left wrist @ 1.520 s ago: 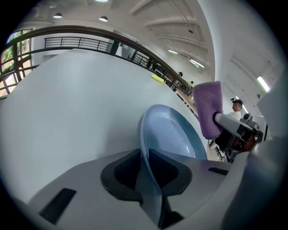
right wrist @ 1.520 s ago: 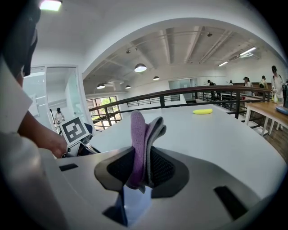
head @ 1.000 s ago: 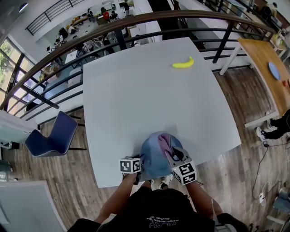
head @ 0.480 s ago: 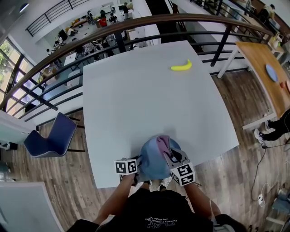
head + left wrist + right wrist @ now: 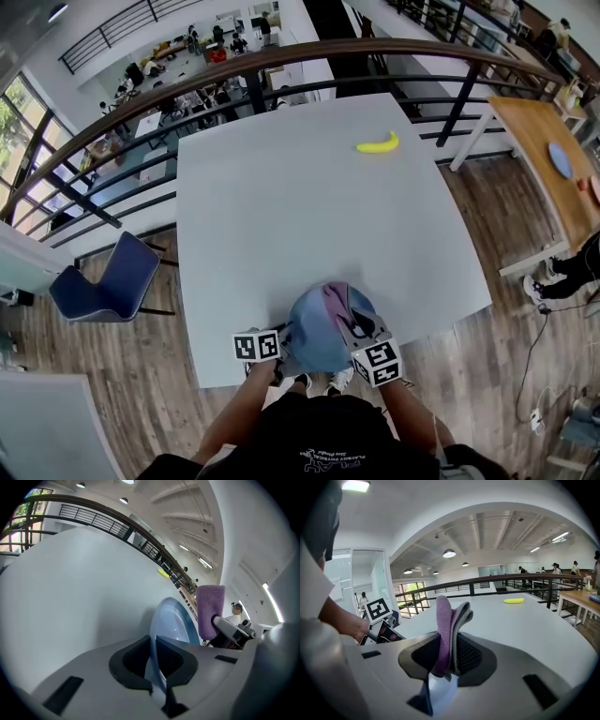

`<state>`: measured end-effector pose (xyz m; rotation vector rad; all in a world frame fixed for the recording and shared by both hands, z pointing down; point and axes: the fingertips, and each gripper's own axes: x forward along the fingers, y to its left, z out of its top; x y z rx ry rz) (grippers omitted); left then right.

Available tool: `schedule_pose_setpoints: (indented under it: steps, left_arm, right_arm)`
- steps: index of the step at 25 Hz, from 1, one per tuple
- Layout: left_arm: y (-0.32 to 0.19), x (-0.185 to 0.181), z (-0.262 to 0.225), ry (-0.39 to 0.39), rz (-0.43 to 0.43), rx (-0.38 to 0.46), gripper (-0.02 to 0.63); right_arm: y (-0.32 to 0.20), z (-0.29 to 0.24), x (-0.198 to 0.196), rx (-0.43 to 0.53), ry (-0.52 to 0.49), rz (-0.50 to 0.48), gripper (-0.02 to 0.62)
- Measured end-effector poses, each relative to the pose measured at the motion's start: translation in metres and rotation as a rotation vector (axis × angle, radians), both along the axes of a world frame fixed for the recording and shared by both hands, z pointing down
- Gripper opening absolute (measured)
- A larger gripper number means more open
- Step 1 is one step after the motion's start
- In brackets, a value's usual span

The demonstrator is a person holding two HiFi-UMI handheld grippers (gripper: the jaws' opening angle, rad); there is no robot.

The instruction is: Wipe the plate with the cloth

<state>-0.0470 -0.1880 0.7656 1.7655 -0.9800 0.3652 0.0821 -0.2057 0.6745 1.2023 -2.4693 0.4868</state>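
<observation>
A light blue plate (image 5: 314,330) is held up on edge over the near edge of the white table (image 5: 309,206). My left gripper (image 5: 284,350) is shut on the plate's rim (image 5: 153,665); its jaws have just been closing with the rim between them. My right gripper (image 5: 354,328) is shut on a folded purple and grey cloth (image 5: 447,627). That cloth (image 5: 336,305) lies against the right side of the plate's face. In the left gripper view the cloth (image 5: 210,610) hangs just beyond the plate (image 5: 177,626).
A yellow banana (image 5: 378,143) lies at the table's far right. A dark railing (image 5: 281,58) curves behind the table. A blue chair (image 5: 112,281) stands at the left, and a wooden table (image 5: 548,178) at the right.
The left gripper has shifted slightly left and rolled a little at the plate's rim. The plate, the cloth and the right gripper stay about where they were.
</observation>
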Motion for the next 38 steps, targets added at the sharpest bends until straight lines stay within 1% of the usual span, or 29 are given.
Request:
schedule_pose_setpoints:
  steps: [3,6,13,22,27,31,38]
  left_arm:
    - [0.007,-0.001,-0.017,0.027,-0.023,0.016,0.029]
    - [0.0,-0.004,-0.029,0.038,-0.032,0.045,0.029]
    - [-0.022,-0.02,-0.058,0.033,-0.078,0.132,0.029]
    - [-0.05,-0.043,-0.1,0.034,-0.141,0.238,0.029]
    - [-0.057,-0.049,-0.122,0.033,-0.148,0.295,0.029]
    - [-0.061,-0.048,-0.135,0.036,-0.144,0.326,0.029]
    - [-0.059,-0.05,-0.138,0.023,-0.142,0.343,0.029]
  right_arm:
    - [0.011,-0.012,-0.002,0.012,0.003,-0.002,0.1]
    - [0.01,-0.024,-0.006,0.035,0.003,-0.01,0.1]
    - [0.004,-0.051,-0.02,0.091,-0.021,-0.019,0.1]
    - [-0.003,-0.077,-0.036,0.15,-0.016,-0.054,0.1]
    - [-0.005,-0.093,-0.045,0.194,-0.01,-0.078,0.1]
    - [-0.005,-0.098,-0.048,0.204,0.002,-0.094,0.1]
    - [-0.005,-0.101,-0.061,0.223,0.048,-0.111,0.1]
